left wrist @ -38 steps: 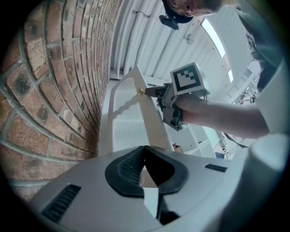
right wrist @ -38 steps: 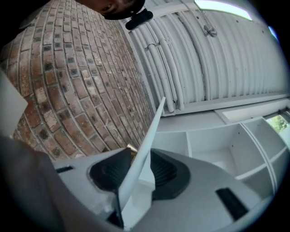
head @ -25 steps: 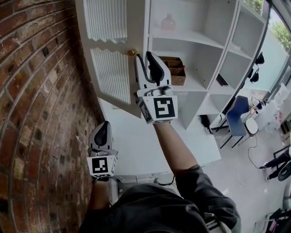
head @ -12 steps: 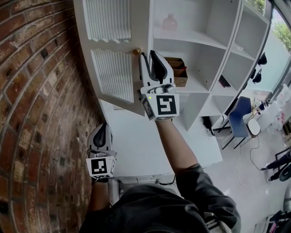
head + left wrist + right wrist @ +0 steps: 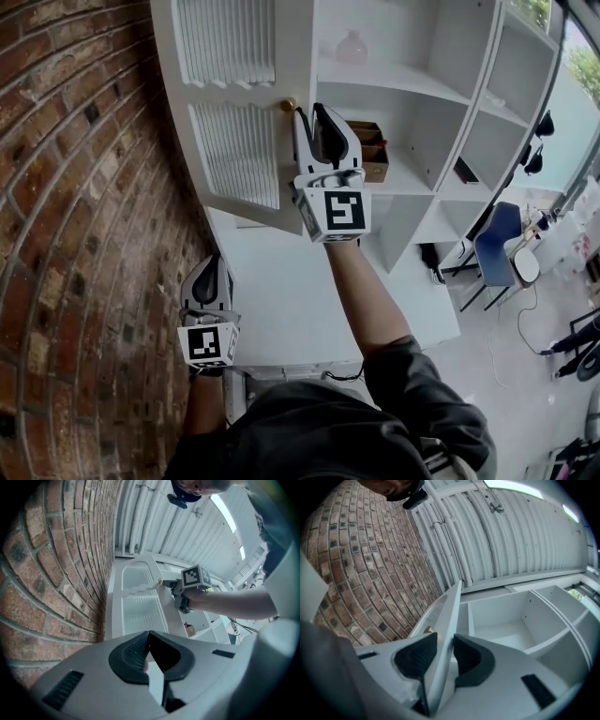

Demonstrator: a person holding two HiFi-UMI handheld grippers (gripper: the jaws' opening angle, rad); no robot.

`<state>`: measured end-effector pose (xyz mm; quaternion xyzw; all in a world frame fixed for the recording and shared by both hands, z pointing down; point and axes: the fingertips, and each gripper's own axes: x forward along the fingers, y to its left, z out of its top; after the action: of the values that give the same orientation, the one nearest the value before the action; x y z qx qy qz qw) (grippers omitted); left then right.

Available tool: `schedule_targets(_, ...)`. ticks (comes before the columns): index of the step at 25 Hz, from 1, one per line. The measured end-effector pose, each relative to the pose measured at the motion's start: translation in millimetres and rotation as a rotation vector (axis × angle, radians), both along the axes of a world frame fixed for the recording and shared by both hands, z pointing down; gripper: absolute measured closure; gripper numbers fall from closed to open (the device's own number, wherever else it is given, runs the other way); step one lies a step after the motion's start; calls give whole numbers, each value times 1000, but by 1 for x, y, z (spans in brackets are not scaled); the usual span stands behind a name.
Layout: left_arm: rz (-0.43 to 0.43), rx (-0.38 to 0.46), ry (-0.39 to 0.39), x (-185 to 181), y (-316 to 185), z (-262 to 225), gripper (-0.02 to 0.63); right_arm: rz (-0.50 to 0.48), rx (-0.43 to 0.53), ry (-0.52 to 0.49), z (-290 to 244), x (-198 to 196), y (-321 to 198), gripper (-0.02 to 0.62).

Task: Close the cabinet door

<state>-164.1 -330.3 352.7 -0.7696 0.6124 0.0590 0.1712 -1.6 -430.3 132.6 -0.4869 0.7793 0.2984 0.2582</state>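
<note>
- left gripper (image 5: 213,265): held low and close to the body, pointing slightly upward; jaw tips together, nothing between them.
- left forearm (image 5: 201,409): a short bare stretch shows, tucked near the torso.
- right gripper (image 5: 314,114): raised high, tilted upward; jaws part closed, one pad on each face of the cabinet door (image 5: 444,620) edge, clamped on it.
- right arm (image 5: 361,302): bare forearm stretched forward and up, dark sleeve (image 5: 422,394) at the elbow.

Head view downward; gripper views share cabinet door (image 5: 234,155).
</note>
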Motion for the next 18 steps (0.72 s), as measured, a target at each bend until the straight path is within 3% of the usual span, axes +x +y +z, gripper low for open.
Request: schedule_targets(18, 4, 6, 5, 11, -15, -3, 603, 50, -9, 71, 3, 11, -29, 485)
